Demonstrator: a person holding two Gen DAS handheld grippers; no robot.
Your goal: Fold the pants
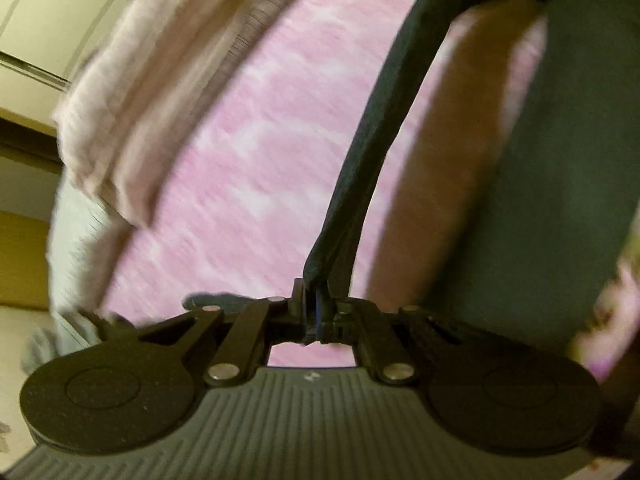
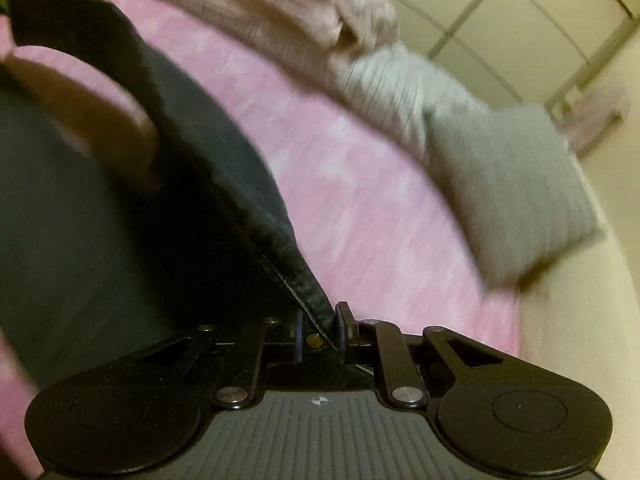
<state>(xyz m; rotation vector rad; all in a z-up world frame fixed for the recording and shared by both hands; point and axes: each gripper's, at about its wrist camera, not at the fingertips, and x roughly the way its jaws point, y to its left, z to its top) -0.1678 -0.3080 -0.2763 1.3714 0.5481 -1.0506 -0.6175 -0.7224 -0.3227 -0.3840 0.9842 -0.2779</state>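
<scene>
Dark pants [image 1: 540, 184] hang lifted over a pink bedsheet [image 1: 248, 184]. In the left wrist view my left gripper [image 1: 316, 312] is shut on a narrow dark edge of the pants [image 1: 360, 160], which runs taut up and to the right. In the right wrist view my right gripper [image 2: 319, 334] is shut on a stitched hem of the pants [image 2: 224, 184]; a metal button shows between the pads. The cloth rises from it to the upper left. Both pictures are blurred by motion.
A pale pink blanket [image 2: 288, 12] and a grey ribbed blanket [image 2: 400, 92] lie bunched along the bed's far side, with a grey pillow [image 2: 508, 184] beside them. Cream cupboard panels [image 2: 540, 12] stand beyond. A brownish arm-like shape [image 1: 460, 140] crosses the pants.
</scene>
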